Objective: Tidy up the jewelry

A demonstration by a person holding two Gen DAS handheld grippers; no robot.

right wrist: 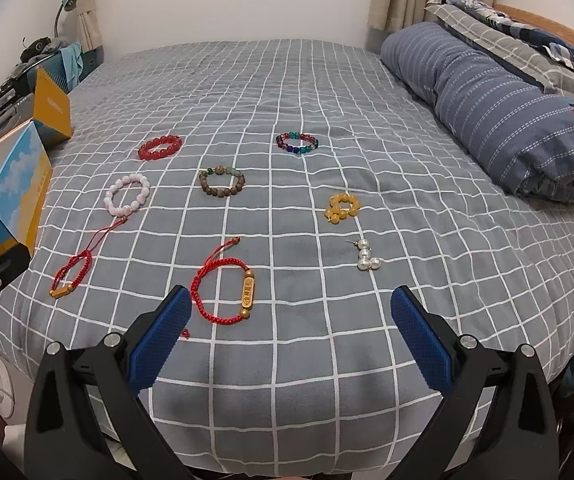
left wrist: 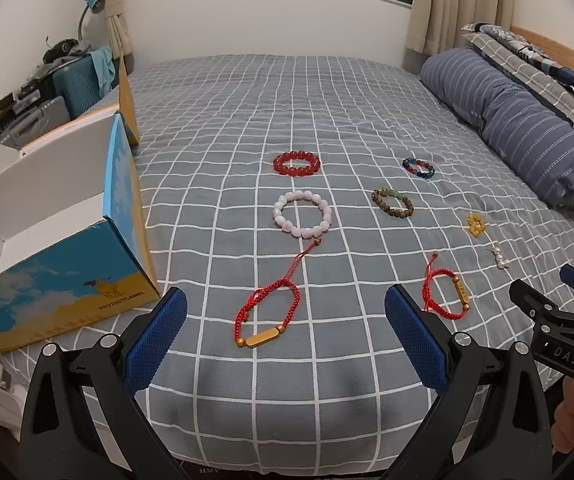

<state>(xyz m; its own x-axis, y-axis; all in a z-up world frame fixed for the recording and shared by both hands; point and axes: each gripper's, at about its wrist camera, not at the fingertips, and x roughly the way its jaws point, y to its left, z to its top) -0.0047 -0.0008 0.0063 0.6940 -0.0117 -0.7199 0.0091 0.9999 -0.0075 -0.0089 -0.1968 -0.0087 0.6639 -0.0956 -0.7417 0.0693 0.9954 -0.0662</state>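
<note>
Left wrist view shows me the jewelry spread over the checked bedspread (left wrist: 327, 92), nothing yet lifted. Nearest my left gripper (left wrist: 285, 308) lies a red cord bracelet (left wrist: 267, 316) with a gold bar, just ahead between the open, empty fingers. Past it at twelve o'clock sit a pink bead bracelet (left wrist: 302, 214) and a red bead bracelet (left wrist: 297, 163). At nine o'clock stands the open box (left wrist: 67, 276), which I take to be where the pieces go.

In the right wrist view my right gripper (right wrist: 291, 308) is likewise spread wide and holds nothing. A second red cord bracelet (right wrist: 223, 290) lies at eleven o'clock, pearl earrings (right wrist: 367, 258) at one o'clock, a yellow bead ring (right wrist: 342, 207) beyond them.

I judge this the opening step: choosing a first piece. Next I would lower the left fingers astride the cord, pinch, then carry it toward nine o'clock into the box.
</note>
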